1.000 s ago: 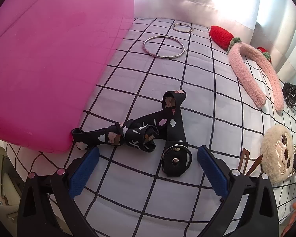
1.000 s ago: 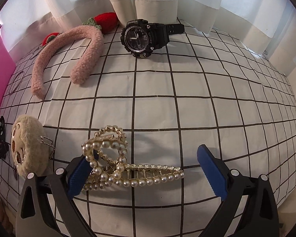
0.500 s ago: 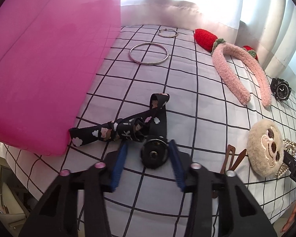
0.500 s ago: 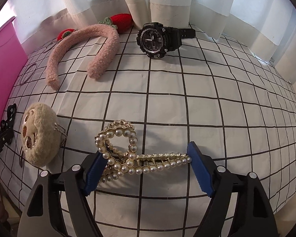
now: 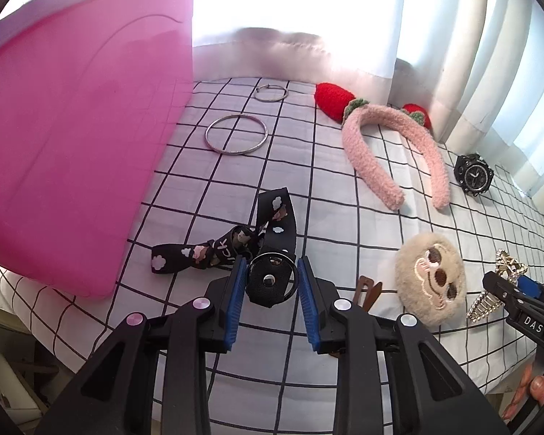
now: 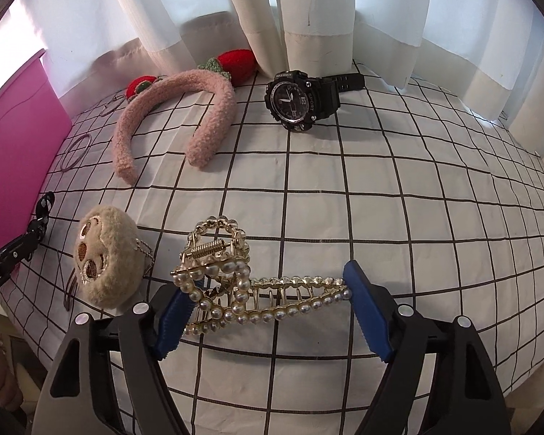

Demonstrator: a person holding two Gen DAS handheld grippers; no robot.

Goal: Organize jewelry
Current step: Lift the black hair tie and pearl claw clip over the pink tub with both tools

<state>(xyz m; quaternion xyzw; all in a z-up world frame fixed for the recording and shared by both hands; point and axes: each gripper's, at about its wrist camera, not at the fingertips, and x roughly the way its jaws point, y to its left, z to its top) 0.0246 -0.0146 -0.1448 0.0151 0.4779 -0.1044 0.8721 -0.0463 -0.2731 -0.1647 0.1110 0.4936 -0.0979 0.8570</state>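
In the left wrist view my left gripper (image 5: 270, 282) is shut on the round black end of a black patterned strap (image 5: 272, 239) and holds it a little above the checked cloth (image 5: 344, 232), beside the big pink bin (image 5: 76, 152). In the right wrist view my right gripper (image 6: 268, 299) is shut on a pearl and gold hair claw (image 6: 243, 290) and holds it off the cloth (image 6: 380, 199). The claw (image 5: 497, 290) and the right gripper also show at the right edge of the left wrist view.
On the cloth lie a beige plush face (image 5: 431, 275), a pink fuzzy headband with strawberries (image 5: 391, 152), a black sport watch (image 6: 301, 101), two metal rings (image 5: 235, 134) and a brown hair clip (image 5: 368, 290). White curtains (image 6: 308, 18) hang behind. The cloth's edge drops off near me.
Both grippers have closed from wide open, the left on the strap's round end, the right on the pearl claw. Both have drawn back and risen, lifting their items slightly.
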